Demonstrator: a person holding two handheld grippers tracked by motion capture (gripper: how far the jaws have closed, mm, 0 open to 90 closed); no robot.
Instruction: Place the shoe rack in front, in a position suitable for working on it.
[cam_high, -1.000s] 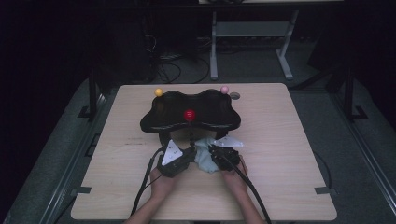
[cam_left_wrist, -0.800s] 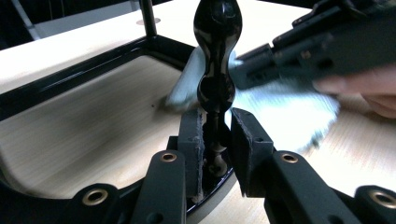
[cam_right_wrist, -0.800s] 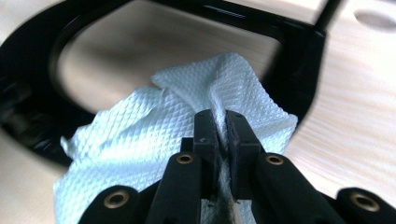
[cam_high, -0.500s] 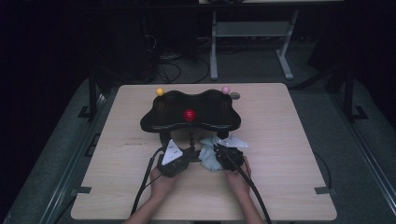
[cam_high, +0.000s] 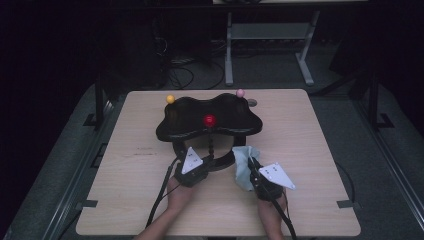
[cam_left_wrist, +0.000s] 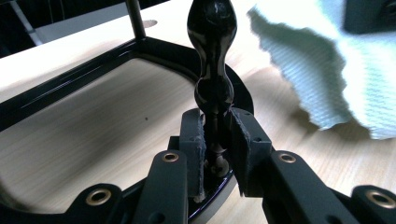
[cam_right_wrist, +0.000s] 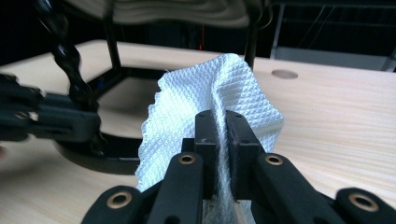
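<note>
A black stand (cam_high: 210, 119) with a wavy top carries a red ball (cam_high: 209, 120) above a beaded black post (cam_high: 212, 142). My left gripper (cam_high: 206, 161) is shut on the foot of that post (cam_left_wrist: 214, 93), where it meets the black base ring (cam_left_wrist: 154, 51); its jaws (cam_left_wrist: 215, 126) press both sides. To the right, my right gripper (cam_high: 252, 165) is shut on a pale waffle-weave cloth (cam_high: 243, 167). That cloth (cam_right_wrist: 219, 88) bunches up between the jaws (cam_right_wrist: 220, 121), off the tabletop and beside the stand's base.
A yellow ball (cam_high: 170, 99) and a pink ball (cam_high: 240, 92) sit at the back corners of the stand. A small round disc (cam_high: 252, 102) lies on the wooden table (cam_high: 310, 135) behind it. Cables trail toward the near edge. In the right gripper view the left gripper (cam_right_wrist: 46, 119) stands close by.
My right gripper has carried the cloth to the right, away from the stand's post and the left gripper. The left gripper has stayed on the post.
</note>
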